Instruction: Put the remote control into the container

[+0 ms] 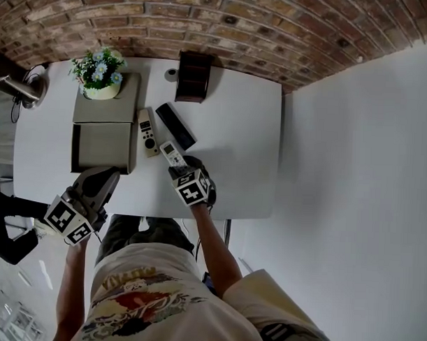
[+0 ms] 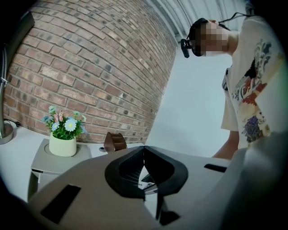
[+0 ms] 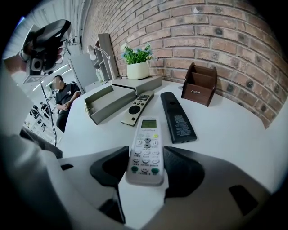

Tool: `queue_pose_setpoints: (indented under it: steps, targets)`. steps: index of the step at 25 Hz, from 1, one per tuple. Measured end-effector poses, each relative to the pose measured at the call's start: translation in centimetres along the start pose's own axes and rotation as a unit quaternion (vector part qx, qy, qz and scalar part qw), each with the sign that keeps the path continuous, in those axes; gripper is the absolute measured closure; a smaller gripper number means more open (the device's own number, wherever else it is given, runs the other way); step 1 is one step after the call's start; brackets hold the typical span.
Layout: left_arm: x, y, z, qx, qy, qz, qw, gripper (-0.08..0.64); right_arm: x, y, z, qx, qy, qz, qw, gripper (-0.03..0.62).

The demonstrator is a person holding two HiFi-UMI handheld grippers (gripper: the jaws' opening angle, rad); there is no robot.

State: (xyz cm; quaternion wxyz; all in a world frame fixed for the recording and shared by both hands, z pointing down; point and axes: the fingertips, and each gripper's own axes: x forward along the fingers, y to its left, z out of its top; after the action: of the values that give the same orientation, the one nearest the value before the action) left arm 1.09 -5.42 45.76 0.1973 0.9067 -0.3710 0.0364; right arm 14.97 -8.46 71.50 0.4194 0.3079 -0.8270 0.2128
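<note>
A white remote control (image 3: 146,150) lies flat on the white table (image 1: 242,146), buttons up, its near end between the jaws of my right gripper (image 3: 145,168). Both pads sit against its sides, so the gripper is shut on it. In the head view the same remote (image 1: 172,154) pokes out ahead of the right gripper (image 1: 180,171). A brown wooden holder (image 3: 199,83) stands upright at the back by the brick wall. My left gripper (image 2: 144,155) hangs off the table's front left corner, jaws shut and holding nothing.
A black remote (image 3: 177,117) and a beige remote (image 3: 137,108) lie just beyond the white one. A grey open tray (image 3: 108,102) sits to the left, with a potted plant (image 3: 137,60) on a grey box behind it. A lamp stands at far left.
</note>
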Motion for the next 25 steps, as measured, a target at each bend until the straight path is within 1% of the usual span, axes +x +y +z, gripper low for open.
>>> queue_pose_setpoints:
  steps: [6,13,19,25]
  targets:
    - [0.0,-0.4,0.5,-0.004,-0.007,-0.001,1.0,0.554,-0.8,0.1,0.6,0.004,-0.01,0.004,1.0,0.345]
    - [-0.4,-0.4,0.9,-0.004,-0.011,0.007,0.9999,0.554,-1.8,-0.3,0.9,0.036,-0.02,0.014,0.999,0.347]
    - [-0.8,-0.1,0.6,-0.013,-0.02,0.009,0.9997,0.554,-2.7,-0.4,2.9,0.026,-0.043,0.014,0.999,0.347]
    - [-2.0,0.9,1.1,-0.018,-0.032,0.006,0.9993,0.554,-3.2,-0.8,4.7,0.024,-0.06,0.001,0.998,0.347]
